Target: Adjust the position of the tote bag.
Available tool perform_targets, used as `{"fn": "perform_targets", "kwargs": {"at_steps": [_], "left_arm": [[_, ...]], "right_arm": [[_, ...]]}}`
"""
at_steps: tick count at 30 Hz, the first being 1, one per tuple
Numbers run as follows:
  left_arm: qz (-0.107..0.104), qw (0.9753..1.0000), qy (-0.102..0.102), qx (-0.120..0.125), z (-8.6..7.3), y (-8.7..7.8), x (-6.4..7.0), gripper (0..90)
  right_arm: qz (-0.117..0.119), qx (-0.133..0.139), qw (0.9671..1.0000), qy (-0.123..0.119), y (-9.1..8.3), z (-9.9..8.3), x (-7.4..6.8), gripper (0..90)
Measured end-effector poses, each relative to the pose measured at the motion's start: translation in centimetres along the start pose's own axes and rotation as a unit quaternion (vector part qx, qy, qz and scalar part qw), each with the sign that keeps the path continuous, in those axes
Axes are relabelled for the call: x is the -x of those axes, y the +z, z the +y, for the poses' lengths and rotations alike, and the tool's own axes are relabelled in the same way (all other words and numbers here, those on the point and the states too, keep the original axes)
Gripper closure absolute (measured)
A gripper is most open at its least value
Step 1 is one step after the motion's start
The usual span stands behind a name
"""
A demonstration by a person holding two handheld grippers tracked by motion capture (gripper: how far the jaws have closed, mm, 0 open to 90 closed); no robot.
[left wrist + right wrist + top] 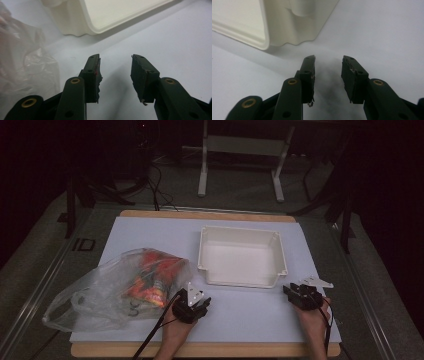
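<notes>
Dark floor and the legs of a stand surround your table (100, 351), whose wooden edge frames a white sheet (165, 232) covering nearly all of it. Open room lies across the sheet's far strip at 12 o'clock and along the near strip between your hands.

Largest on it is the clear plastic bag (95, 297), at 9 o'clock from centre. Its long axis runs from the sheet's near-left edge up toward the tray, and its handle loops overhang that near-left edge. Inside lies an orange-and-red packet (152, 277); its printing is probably lettering, but it's too blurred for you to read.

Next, the white tray (276, 255) sits just past centre toward 1 o'clock, empty, its sides square to the table edges.

Your left gripper (200, 306) rests at 6 o'clock, just beside the bag's right end, jaws spread with nothing between them (115, 75). Your right gripper (296, 292) lies at 4 o'clock, near the tray's near-right corner, jaws likewise parted and empty (328, 75).
</notes>
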State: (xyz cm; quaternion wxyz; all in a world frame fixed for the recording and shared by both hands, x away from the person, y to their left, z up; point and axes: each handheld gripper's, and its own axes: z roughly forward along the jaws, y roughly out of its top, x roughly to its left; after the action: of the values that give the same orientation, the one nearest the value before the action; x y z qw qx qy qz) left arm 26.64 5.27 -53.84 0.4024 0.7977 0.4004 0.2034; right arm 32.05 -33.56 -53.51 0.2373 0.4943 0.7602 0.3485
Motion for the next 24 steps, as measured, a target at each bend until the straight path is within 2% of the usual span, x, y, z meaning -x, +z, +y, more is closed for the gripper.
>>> {"fn": "perform_targets", "kwargs": {"at_steps": [3, 6, 8, 13, 18, 22, 24], "left_arm": [[-0.010, 0.9999, -0.011, -0.002, 0.0, 0.0, -0.3, 60.8], [-0.021, 0.9996, -0.018, -0.003, 0.1, -0.3, -0.4, 61.3], [-0.028, 0.9994, -0.020, -0.001, 0.2, -0.6, -0.3, 61.6], [-0.036, 0.9991, -0.021, 0.003, 0.6, -1.5, -0.2, 61.4], [-0.048, 0.9986, -0.017, 0.011, 1.5, -3.1, -0.4, 61.5], [-0.042, 0.9988, -0.010, 0.025, 2.1, -4.9, -0.7, 58.8], [-0.029, 0.9991, -0.011, 0.029, 2.3, -5.8, -1.2, 55.6]], "right_arm": [[0.000, 0.007, 1.0000, -0.006, -0.2, -0.1, -0.2, 63.1], [0.006, 0.015, 0.9999, 0.001, -0.3, -0.1, -0.1, 63.4], [0.019, 0.024, 0.9993, 0.020, -0.5, -0.3, 0.3, 63.3], [0.028, 0.031, 0.9983, 0.040, -0.6, -0.4, 0.8, 63.7], [0.017, 0.026, 0.9994, 0.017, -0.4, -0.4, 0.2, 63.3], [0.007, 0.015, 0.9999, -0.002, -0.2, -0.3, -0.2, 61.8], [0.005, 0.014, 0.9999, -0.005, -0.2, -0.3, -0.3, 61.0]]}}
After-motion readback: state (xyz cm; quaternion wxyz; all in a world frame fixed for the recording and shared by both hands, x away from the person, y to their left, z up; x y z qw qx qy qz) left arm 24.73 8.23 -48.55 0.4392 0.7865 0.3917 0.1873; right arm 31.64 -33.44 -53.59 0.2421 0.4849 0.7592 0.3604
